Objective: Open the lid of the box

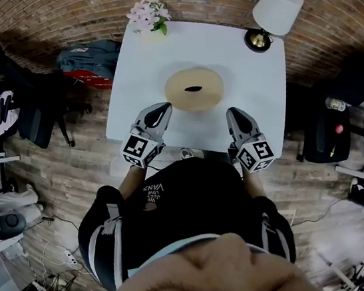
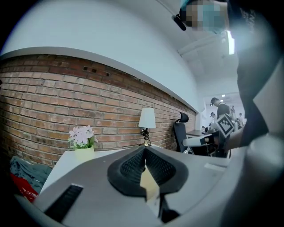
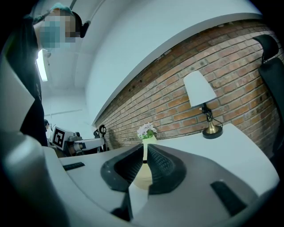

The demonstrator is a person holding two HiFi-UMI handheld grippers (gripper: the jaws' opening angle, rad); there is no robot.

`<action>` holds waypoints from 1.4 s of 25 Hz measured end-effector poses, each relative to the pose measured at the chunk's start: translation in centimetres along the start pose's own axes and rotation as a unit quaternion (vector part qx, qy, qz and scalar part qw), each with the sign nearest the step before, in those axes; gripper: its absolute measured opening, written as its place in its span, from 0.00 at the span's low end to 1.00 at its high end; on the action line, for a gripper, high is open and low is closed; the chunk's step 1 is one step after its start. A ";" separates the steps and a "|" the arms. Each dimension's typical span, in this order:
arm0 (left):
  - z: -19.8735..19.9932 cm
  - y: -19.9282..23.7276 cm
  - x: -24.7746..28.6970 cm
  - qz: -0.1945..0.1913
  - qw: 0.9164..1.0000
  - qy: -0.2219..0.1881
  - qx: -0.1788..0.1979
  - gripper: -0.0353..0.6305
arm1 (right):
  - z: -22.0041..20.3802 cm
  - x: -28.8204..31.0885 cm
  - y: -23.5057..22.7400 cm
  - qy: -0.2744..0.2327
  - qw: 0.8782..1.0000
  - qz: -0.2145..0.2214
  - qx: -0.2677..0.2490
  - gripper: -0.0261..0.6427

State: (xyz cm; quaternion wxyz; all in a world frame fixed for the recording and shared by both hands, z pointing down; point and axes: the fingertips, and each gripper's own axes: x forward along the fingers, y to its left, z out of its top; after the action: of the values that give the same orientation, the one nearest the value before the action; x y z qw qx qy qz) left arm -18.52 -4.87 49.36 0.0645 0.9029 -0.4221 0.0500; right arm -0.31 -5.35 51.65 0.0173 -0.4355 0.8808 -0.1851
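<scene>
The left tool (image 1: 164, 107) and the right tool (image 1: 233, 113), each empty with jaws pressed together, hover over the near edge of the table (image 1: 264, 86) either side of the closed round box (image 1: 192, 99) mid-table, likely poised to reach its lid from both flanks

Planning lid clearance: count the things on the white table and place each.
3. The round tan box sits near the middle of the table; the potted flowers stand at its far left corner; the lamp at its far right corner. Nothing seems hidden.
</scene>
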 end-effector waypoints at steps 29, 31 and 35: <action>-3.1 -3.0 10.1 -0.059 0.989 0.112 0.080 0.14 | -6.0 3.9 -6.7 0.125 0.989 0.071 -0.036 0.26; -3.5 -3.1 10.4 -0.066 0.986 0.127 0.088 0.20 | -6.6 4.1 -6.8 0.135 0.987 0.078 -0.044 0.28; -4.3 -3.0 10.7 -0.076 0.980 0.151 0.106 0.24 | -7.6 4.7 -7.1 0.155 0.982 0.086 -0.065 0.31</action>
State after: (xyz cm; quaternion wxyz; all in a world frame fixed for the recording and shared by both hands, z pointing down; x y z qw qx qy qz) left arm -9.57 -10.36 54.94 0.0352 0.9161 -0.3301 0.2248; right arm 0.75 -10.55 61.73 -0.1317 -0.3242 0.9173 -0.1900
